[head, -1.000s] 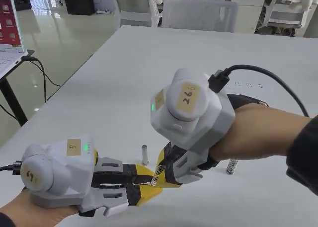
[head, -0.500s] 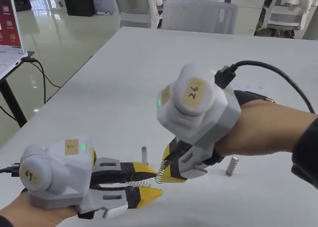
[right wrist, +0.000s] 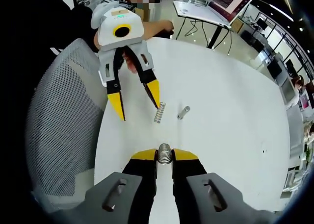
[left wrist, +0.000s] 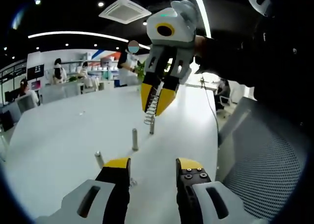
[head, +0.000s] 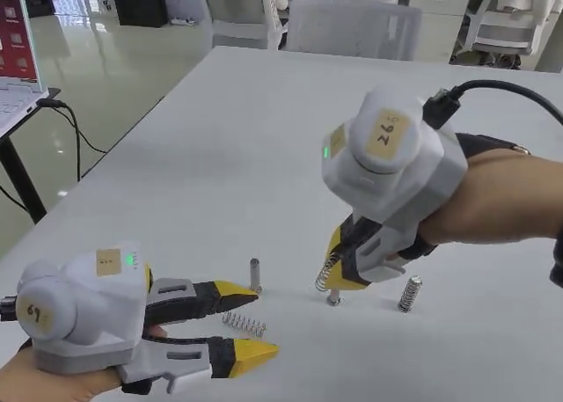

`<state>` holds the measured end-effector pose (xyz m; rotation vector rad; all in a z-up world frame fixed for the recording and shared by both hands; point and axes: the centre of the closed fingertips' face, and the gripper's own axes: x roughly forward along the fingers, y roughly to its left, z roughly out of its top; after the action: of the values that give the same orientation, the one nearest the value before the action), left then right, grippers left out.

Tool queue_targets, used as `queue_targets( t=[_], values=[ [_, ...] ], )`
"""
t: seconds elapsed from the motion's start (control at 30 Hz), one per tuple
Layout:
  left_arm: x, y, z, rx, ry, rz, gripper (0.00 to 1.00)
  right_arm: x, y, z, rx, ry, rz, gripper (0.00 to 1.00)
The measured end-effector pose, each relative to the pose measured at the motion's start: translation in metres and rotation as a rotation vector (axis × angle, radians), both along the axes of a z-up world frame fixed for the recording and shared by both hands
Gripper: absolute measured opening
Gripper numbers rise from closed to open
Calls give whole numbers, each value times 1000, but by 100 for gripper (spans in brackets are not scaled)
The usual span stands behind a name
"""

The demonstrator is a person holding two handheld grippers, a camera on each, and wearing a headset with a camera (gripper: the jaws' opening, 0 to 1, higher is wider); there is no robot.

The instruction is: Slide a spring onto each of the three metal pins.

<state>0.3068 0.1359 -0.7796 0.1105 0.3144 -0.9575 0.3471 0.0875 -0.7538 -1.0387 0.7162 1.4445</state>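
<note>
Shows, head view, right gripper (head: 339, 277) clenched on a tilted spring (head: 327, 271) just above a pin (head: 334, 298), left gripper (head: 246, 321) released beside a loose spring (head: 244, 324). Suggests, left gripper view, a snag on the pin tip from that tilt. Hides, right gripper view, that pin behind the held spring.

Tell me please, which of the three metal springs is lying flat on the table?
The coiled metal spring by the left gripper; the held spring is clamped in the right gripper, the third spring stands upright.
</note>
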Motion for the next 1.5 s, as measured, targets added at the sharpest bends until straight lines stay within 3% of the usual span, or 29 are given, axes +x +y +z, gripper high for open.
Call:
queue_targets(
  t=[0.23,0.67,1.5],
  values=[
    [0,8,-1,-11,13,35,36,17,-9,3,-8,-31,-35,8],
    [-1,14,-3,-24,27,74,44,39,-19,-16,-74,-57,-60,8],
    [0,24,-1,-30,24,126,58,43,-13,-36,-113,-25,-43,8]
  ],
)
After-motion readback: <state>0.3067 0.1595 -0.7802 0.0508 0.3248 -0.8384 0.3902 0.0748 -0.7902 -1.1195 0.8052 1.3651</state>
